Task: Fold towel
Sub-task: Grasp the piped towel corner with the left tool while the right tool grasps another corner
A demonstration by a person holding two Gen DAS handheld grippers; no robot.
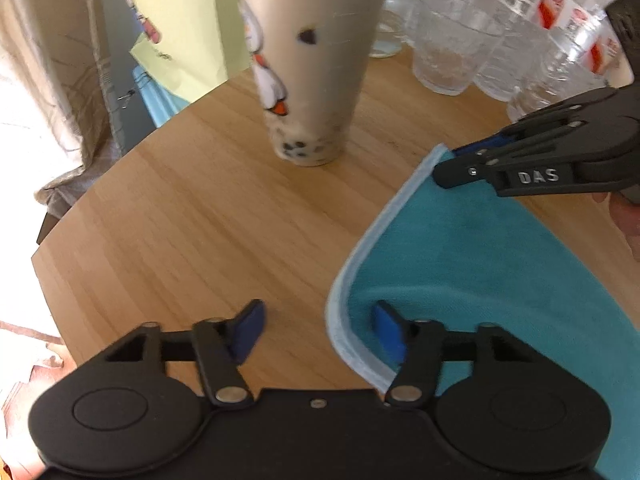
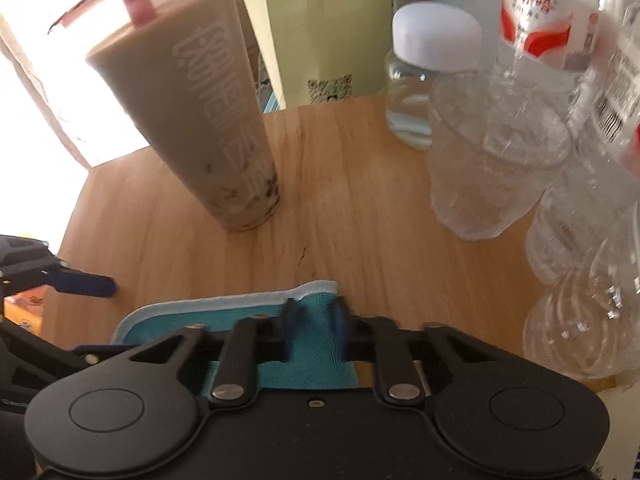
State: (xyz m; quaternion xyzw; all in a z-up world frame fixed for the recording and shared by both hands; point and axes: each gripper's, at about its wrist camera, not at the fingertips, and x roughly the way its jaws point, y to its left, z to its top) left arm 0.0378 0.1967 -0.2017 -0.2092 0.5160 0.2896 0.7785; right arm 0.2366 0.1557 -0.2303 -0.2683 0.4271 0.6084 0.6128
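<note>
Towel (image 1: 500, 264) lies flat on tabletop (image 1: 200, 208); left gripper (image 1: 318, 330) jaws spread astride its corner, right gripper (image 2: 313, 316) apparently spread too (blurry); a lift swing could topple the milk tea cup (image 2: 192, 120).

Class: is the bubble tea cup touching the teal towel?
Apart. The right wrist view shows bare wood between the bubble tea cup and the teal towel.

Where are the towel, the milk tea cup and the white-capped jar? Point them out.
towel (image 1: 480, 248): left wrist view, teal middle.
milk tea cup (image 2: 208, 128): right wrist view, side wall.
white-capped jar (image 2: 436, 36): right wrist view, its cap.
</note>
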